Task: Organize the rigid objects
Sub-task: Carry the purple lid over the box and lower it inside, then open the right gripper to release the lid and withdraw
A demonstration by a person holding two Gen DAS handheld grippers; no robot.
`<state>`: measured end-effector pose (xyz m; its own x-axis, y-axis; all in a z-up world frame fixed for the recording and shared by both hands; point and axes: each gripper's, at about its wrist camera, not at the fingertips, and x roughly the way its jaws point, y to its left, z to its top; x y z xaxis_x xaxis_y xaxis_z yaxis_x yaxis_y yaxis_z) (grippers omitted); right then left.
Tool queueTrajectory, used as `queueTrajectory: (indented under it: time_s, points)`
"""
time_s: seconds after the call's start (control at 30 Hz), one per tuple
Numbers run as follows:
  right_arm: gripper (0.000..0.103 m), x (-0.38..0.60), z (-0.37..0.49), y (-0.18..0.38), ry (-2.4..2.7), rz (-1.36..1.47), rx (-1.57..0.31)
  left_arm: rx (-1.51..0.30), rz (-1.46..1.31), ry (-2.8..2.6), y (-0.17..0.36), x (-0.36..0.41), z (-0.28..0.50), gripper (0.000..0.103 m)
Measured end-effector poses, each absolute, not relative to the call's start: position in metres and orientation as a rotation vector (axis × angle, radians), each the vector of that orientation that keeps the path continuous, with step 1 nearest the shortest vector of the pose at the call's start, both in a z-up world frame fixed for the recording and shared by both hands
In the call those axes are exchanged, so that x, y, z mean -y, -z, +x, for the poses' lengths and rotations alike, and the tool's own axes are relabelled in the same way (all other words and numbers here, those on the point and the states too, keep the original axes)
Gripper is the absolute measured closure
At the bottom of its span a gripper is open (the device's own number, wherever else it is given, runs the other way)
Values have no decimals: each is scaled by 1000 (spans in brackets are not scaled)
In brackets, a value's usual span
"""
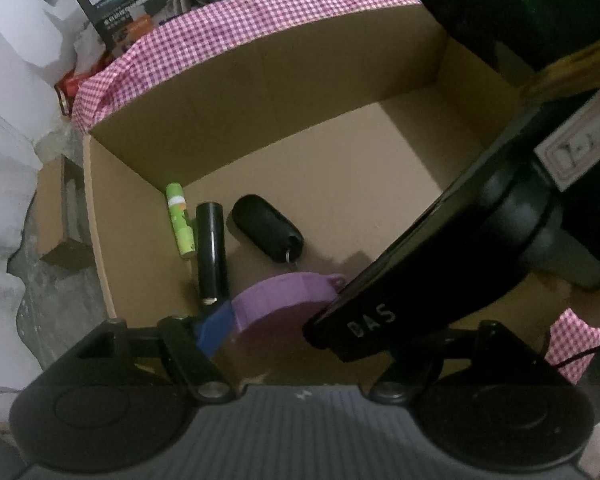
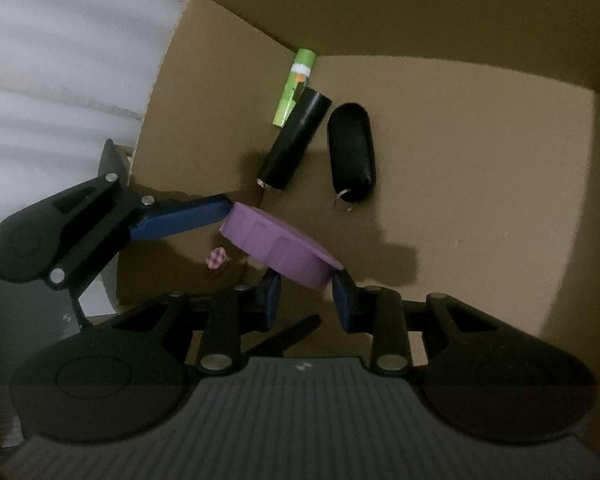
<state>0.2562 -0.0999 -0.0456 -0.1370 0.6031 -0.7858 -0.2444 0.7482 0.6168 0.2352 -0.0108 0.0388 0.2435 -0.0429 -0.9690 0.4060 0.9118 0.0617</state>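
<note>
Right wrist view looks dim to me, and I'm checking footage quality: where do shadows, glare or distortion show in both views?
Right wrist view: dim, a hard shadow across the cardboard box floor beside the purple lid. Left wrist view: green glare top right, fisheye bends the checkered cloth.

Both views are dim and slightly soft. Hard shadows fall across the cardboard box (image 2: 480, 160) floor, and a green glare glows top right in the left view. Fisheye distortion bends the edges.

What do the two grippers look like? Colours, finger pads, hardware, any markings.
Both match: the left gripper and right gripper have matte black bodies with rounded lobes, black linkage bars on silver pivot pins, blue finger pads, and a ribbed grey base. White "DAS" lettering marks the right one's black housing. No sleeves visible.
</note>
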Motion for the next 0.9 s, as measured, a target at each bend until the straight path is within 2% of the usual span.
queueTrajectory:
  time_s: [0.23,0.3,0.4,0.9]
  points:
    - [73,102,259,51,-771,369,-1618,-1303,327,314,-42,8,237,19]
    - [62,105,261,52,-755,381,-1632,-1303,332,316,-42,10,237,19]
    - [54,110,263,50,-734,384,-1628,-1299,319,322,-44,8,235,18]
    - [52,145,251,-21,-756,466,-1354,-1059,214,315,-112,-13,184,18]
